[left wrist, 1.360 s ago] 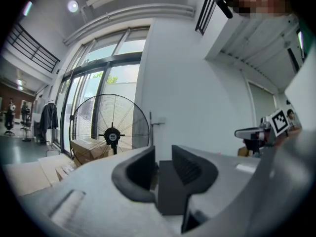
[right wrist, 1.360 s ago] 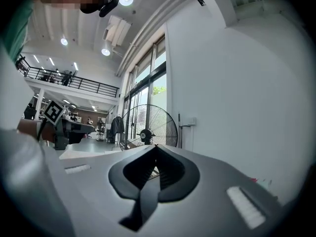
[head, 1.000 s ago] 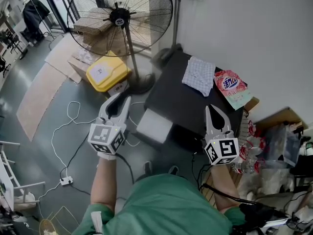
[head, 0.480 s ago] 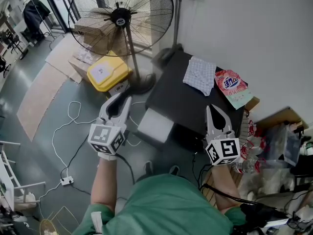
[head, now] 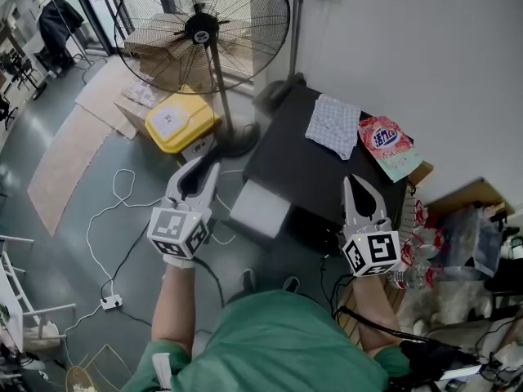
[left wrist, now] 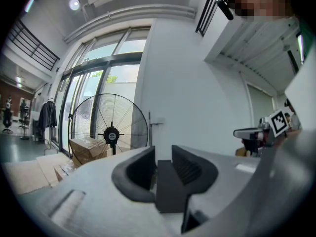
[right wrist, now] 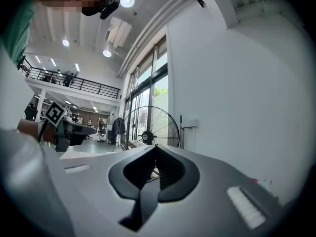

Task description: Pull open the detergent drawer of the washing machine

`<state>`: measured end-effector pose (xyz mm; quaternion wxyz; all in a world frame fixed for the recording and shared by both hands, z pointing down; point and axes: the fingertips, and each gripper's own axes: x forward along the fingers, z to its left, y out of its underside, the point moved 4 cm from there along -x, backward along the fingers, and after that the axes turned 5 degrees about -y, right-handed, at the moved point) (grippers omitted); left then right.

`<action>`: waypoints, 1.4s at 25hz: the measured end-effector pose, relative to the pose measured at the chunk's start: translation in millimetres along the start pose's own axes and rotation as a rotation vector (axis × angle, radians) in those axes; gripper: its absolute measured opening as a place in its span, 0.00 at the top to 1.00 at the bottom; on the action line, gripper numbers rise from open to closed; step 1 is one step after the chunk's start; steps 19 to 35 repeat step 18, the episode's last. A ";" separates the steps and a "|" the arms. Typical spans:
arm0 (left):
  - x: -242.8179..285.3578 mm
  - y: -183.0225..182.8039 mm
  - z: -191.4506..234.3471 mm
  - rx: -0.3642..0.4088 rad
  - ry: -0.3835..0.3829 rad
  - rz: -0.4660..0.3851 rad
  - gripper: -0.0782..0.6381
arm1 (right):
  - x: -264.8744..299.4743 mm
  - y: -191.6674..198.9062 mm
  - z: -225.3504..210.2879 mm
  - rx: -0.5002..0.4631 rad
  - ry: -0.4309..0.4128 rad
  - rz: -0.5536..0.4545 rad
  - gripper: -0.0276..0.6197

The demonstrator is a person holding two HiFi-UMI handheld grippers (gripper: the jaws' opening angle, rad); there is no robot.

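Jaws clenched on nothing, your left gripper (head: 213,165) and right gripper (head: 352,179) hover nearest you. Between them, what looks like the pale grey detergent drawer (head: 260,209) juts from the dark washing machine (head: 304,176). Farther on, a checked cloth (head: 333,126) and a pink pouch (head: 387,145) lie on its top, and a standing fan (head: 202,31) is behind.
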<state>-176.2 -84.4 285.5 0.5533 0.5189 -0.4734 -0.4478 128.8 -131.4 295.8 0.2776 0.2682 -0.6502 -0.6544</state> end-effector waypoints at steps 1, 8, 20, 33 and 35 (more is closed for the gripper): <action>-0.5 -0.2 -0.4 0.000 0.000 -0.001 0.75 | -0.6 -0.2 -0.1 0.001 0.001 -0.001 0.96; -2.1 -1.9 -2.6 0.002 -0.005 -0.006 0.75 | -3.2 -0.1 -1.6 0.002 0.000 -0.008 0.96; -4.9 -4.1 -8.0 0.002 -0.018 -0.005 0.75 | -6.1 -2.6 -5.7 0.004 -0.009 -0.007 0.96; -4.9 -4.1 -8.0 0.002 -0.018 -0.005 0.75 | -6.1 -2.6 -5.7 0.004 -0.009 -0.007 0.96; -4.9 -4.1 -8.0 0.002 -0.018 -0.005 0.75 | -6.1 -2.6 -5.7 0.004 -0.009 -0.007 0.96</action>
